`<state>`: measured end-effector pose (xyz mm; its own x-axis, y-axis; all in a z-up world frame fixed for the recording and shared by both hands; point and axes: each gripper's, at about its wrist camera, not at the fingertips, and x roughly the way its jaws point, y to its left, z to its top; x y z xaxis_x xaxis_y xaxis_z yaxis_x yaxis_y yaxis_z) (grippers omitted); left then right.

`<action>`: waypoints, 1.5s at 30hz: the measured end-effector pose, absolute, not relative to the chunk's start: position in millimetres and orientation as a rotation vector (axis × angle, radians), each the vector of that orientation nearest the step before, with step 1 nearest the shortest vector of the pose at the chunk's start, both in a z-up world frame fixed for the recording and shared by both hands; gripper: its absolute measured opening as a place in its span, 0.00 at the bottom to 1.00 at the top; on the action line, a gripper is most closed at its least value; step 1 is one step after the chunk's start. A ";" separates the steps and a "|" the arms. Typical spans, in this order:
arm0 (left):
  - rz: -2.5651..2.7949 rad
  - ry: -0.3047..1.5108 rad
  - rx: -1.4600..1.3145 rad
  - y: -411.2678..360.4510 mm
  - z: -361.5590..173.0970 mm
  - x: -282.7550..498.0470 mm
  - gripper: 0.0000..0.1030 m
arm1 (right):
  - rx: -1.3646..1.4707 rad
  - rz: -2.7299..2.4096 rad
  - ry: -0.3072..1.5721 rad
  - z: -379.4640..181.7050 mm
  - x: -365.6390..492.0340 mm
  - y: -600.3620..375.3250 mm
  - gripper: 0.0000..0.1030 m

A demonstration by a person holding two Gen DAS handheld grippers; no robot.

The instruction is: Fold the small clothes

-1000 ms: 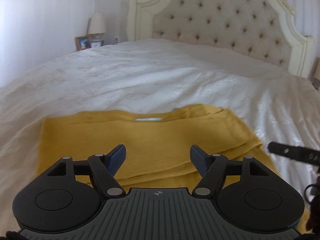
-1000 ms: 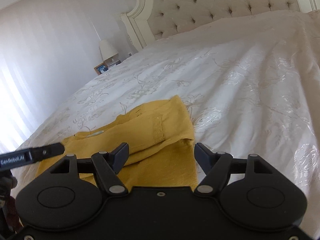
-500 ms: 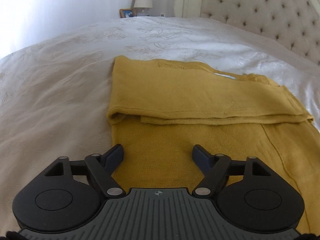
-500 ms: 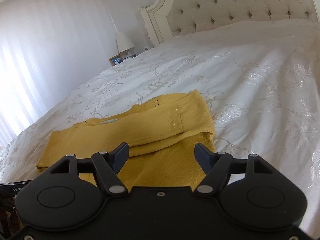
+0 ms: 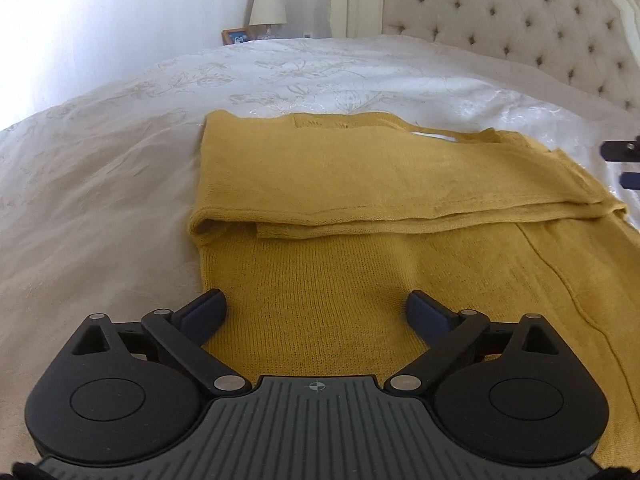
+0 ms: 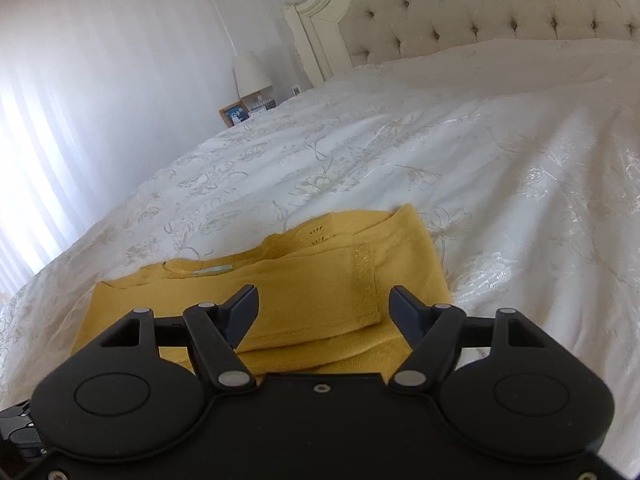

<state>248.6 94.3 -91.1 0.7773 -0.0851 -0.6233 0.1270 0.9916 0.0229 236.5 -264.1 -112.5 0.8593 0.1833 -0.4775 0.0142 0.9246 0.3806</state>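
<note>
Sweater (image 5: 360, 184): mustard-yellow knit, lying flat on the bed, partly folded. An upper layer is folded over the lower body panel, its folded edge running across the garment. White neck label (image 5: 434, 136) shows at the far edge.

Left wrist view only: the lower panel's knit texture close up, a vertical seam line on the right part of the panel, the sweater's left edge and the rolled corner of the fold.

Right wrist view only: the sweater's (image 6: 304, 288) right end, with a ribbed band (image 6: 362, 284) running across the folded layer, small eyelet holes near the neckline, and the label (image 6: 212, 270) seen edge-on.

Left gripper (image 5: 318, 312): 2 fingers spread wide apart, nothing between them; it hovers over the near left part of the lower panel, the left finger (image 5: 204, 312) over the sweater's left edge. Contact with the cloth cannot be told.

Right gripper (image 6: 324, 308): 2 fingers spread wide, holding nothing; positioned over the sweater's right end, the band showing between the fingers. Its tip also enters the left wrist view at the right border (image 5: 624, 164).

Bedspread (image 6: 460, 168): white, with a floral pattern, beneath the sweater in both views.

Headboard (image 5: 520, 28): cream, button-tufted, with a carved frame, at the far end.

Lamp (image 6: 250, 74) and photo frame (image 6: 234, 114): at the bedside, far left, well apart from the sweater.

Curtains (image 6: 80, 100): pale, striped; right wrist view only.
</note>
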 end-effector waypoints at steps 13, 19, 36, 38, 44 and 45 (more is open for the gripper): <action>-0.129 0.668 0.044 95.8 -93.5 249.1 0.99 | 0.420 0.114 0.733 -135.6 288.7 -262.4 0.17; -0.129 0.668 0.043 95.6 -93.5 249.2 0.99 | 0.280 0.048 0.683 -108.8 288.5 -258.7 0.15; -0.219 0.798 0.054 99.9 -64.0 223.8 0.98 | 0.350 0.062 0.657 -76.1 191.1 -288.6 0.66; -0.221 0.798 0.051 105.0 -57.0 205.5 0.98 | 0.354 0.077 0.658 -66.7 170.6 -290.9 0.72; -0.209 0.798 0.008 127.3 -37.8 145.6 0.98 | 0.289 0.126 0.717 -52.8 110.7 -287.8 0.73; -0.202 0.795 0.012 130.2 -35.1 136.0 0.98 | 0.282 0.132 0.730 -52.6 102.7 -287.4 0.73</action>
